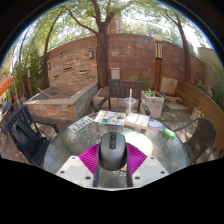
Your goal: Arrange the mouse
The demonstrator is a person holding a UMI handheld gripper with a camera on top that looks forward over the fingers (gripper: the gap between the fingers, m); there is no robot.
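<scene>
A dark grey computer mouse sits between my two fingers, its front pointing away from me. The magenta pads press against both of its sides. My gripper is shut on the mouse, holding it over the near part of a round glass table. I cannot tell whether the mouse touches the glass.
At the table's far side lie flat papers and boxes, a tall cup and a small green thing. Dark chairs stand to the left and right. Beyond are a stone planter and a brick wall.
</scene>
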